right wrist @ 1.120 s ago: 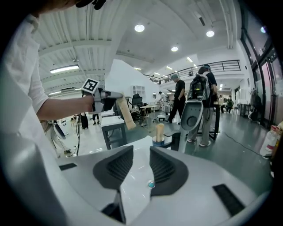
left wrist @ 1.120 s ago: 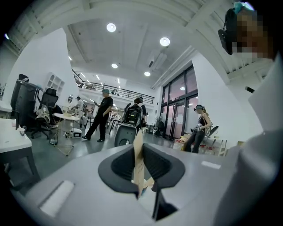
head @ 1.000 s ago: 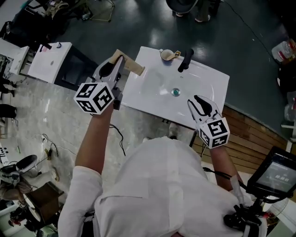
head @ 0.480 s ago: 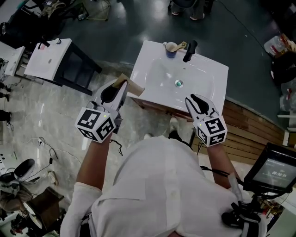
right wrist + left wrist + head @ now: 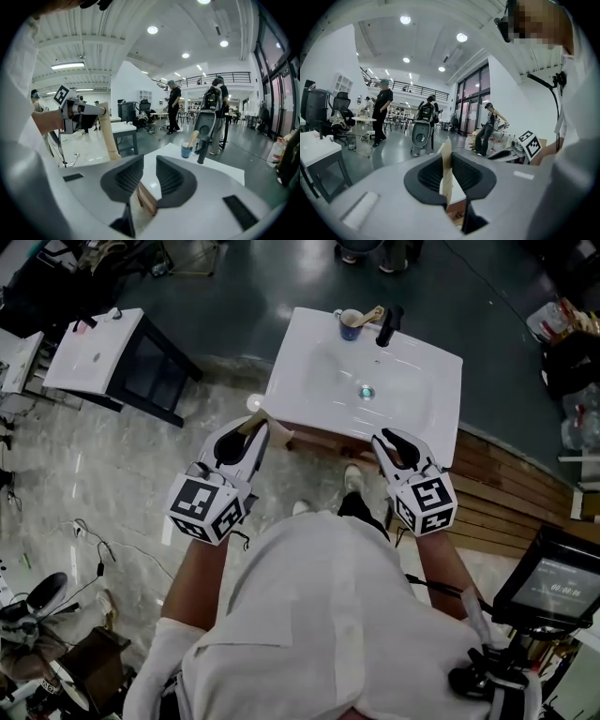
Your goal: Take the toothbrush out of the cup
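Open hall, seen from above: a person stands just short of a white sink, a tool in each hand. At far left, the left tool (image 5: 246, 435) is clamped on a thin tan strip (image 5: 446, 178), which stands upright btwn its jaws; what the strip is can't be told. Centre, the sink (image 5: 422, 371) lies ahead of both tools. On its back rim sits the small blue cup (image 5: 351, 326), w/ the toothbrush (image 5: 373, 314) leaning out of it toward the black faucet (image 5: 387, 324) just beside. At right, the right tool (image 5: 398, 444) hovers near the sink's front edge, jaws apart and having just been closing, w/ nothing btwn them; it is well apart from the cup. The task is judged not yet begun. The toothbrush looks light and stiff, w/ a slim, wood-coloured handle, prob. loose in the cup. Best hold: the bare handle above the rim, pinched across its width, then drawn up along its lean. The cup looks light too and the glazed rim slick, so a sideways tug could drag or tip it.
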Action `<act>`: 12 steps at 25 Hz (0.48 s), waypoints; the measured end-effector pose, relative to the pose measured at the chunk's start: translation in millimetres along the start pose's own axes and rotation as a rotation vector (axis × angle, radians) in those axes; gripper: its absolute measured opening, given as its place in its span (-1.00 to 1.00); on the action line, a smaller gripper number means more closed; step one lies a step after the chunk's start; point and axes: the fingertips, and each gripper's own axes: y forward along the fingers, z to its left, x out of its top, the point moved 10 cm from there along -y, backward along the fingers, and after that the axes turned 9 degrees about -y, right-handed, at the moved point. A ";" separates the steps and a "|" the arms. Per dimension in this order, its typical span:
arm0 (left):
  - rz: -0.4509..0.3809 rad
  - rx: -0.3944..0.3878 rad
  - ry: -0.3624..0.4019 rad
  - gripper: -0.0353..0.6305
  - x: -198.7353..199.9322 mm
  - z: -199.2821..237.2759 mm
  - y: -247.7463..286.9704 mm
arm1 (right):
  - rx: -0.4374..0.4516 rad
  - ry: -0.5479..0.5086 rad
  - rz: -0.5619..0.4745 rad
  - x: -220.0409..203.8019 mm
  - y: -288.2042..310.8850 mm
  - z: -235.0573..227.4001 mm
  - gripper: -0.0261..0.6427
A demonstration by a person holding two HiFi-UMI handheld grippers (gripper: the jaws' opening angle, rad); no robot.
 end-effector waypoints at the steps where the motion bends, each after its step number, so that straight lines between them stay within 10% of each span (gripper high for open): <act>1: 0.002 0.002 0.005 -0.74 -2.4 -1.6 0.1 | 0.004 0.001 0.002 -1.3 -0.4 0.1 -0.68; 12: 0.021 0.004 0.011 -0.74 -13.1 -6.8 -6.3 | 0.014 0.004 0.010 -2.4 -0.6 5.3 -0.68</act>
